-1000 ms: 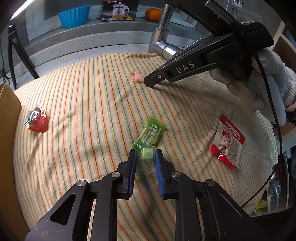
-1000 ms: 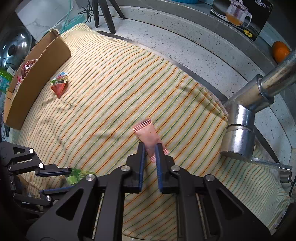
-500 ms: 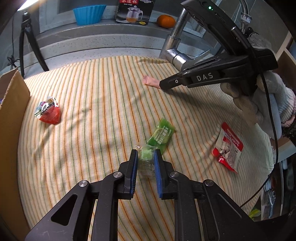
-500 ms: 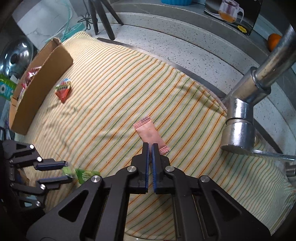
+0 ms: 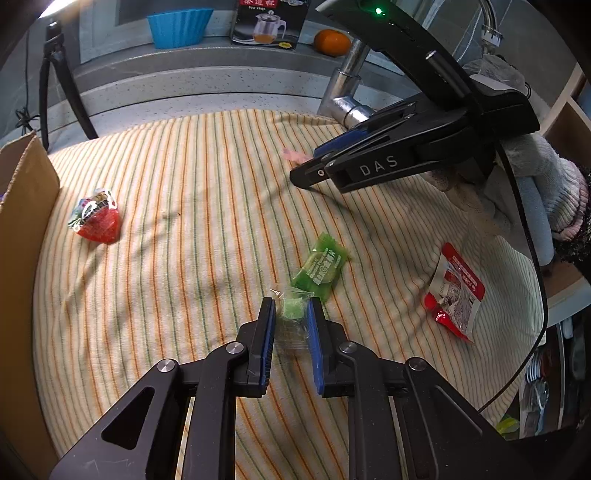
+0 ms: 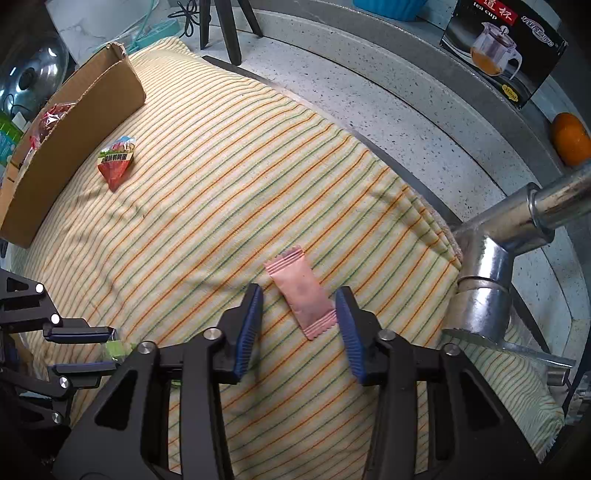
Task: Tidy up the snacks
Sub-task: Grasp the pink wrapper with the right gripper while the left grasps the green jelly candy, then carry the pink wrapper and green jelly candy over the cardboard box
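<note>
My left gripper [image 5: 291, 303] is shut on a small green candy in a clear wrapper [image 5: 291, 312], just above the striped cloth [image 5: 207, 206]. A green packet [image 5: 322, 266] lies right beyond it. My right gripper [image 6: 299, 295] points steeply down and its jaws are opening. A pink packet [image 6: 301, 290] lies flat on the cloth between the blue pads, and neither pad presses on it. In the left wrist view the right gripper [image 5: 306, 176] hangs over the far side of the cloth, with the pink packet [image 5: 291, 155] peeking out behind it.
A cardboard box [image 6: 77, 118] with snacks inside stands at the cloth's left edge. A red triangular packet [image 6: 116, 162] lies near it, and a red-and-white packet [image 5: 456, 291] at the right. A metal faucet [image 6: 495, 258], tripod legs [image 5: 66, 92], an orange [image 5: 332, 42] and a blue bowl [image 5: 179, 26] line the back.
The right gripper's jaws closed fully behind the pink packet, then spread wide and now straddle it. The left gripper stayed shut on the green candy.
</note>
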### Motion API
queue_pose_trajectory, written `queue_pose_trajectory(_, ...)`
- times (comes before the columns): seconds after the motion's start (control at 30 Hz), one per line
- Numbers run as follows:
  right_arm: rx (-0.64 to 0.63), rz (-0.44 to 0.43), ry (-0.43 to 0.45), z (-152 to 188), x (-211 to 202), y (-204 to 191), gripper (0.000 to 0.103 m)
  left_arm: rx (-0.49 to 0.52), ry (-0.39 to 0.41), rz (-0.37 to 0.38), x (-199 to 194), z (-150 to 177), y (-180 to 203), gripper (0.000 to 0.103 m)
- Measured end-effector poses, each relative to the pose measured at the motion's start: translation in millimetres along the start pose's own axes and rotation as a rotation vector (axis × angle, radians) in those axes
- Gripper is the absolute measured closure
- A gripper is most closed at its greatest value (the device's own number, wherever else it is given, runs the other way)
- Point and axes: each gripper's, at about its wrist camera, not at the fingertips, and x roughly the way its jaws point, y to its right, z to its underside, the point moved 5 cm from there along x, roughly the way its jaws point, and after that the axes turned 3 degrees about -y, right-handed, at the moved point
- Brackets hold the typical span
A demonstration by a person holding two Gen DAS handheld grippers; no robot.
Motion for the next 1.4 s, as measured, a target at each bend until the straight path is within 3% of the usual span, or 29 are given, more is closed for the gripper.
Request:
queue_pose_trajectory(0.03,0.001,-0.003,-0.002,-1,-1,0,0.086,-0.003,0.002,0.001,-1,0,-1,0.087)
queue_pose_trajectory(0.1,0.002,0.0,-0.005,-1,-1,-1,0.098,-0.004,0.004,0.0,-3,1,-1,0.087)
queue_pose_trajectory(0.4,0.066,-0.048,0.018,0,-8,3,0.1,-0.033,0.034,0.006,-18,2,-13,0.087)
queue_pose_trajectory(0.73,0.081,-0.1,0.1,13,-48,-18,0.1,-0.071,0.091,-0.007,-59,3,-31,0.087)
queue_pose_trajectory(1.07,0.029,-0.173,0.199,-21,-91,-78,0.1,-0.173,0.179,-0.06,-117,10,-88,0.087)
queue_pose_trajectory(1.4,-0.082,-0.236,0.233,-66,-104,-163,0.1,-0.294,0.234,-0.168,-163,34,-163,0.087)
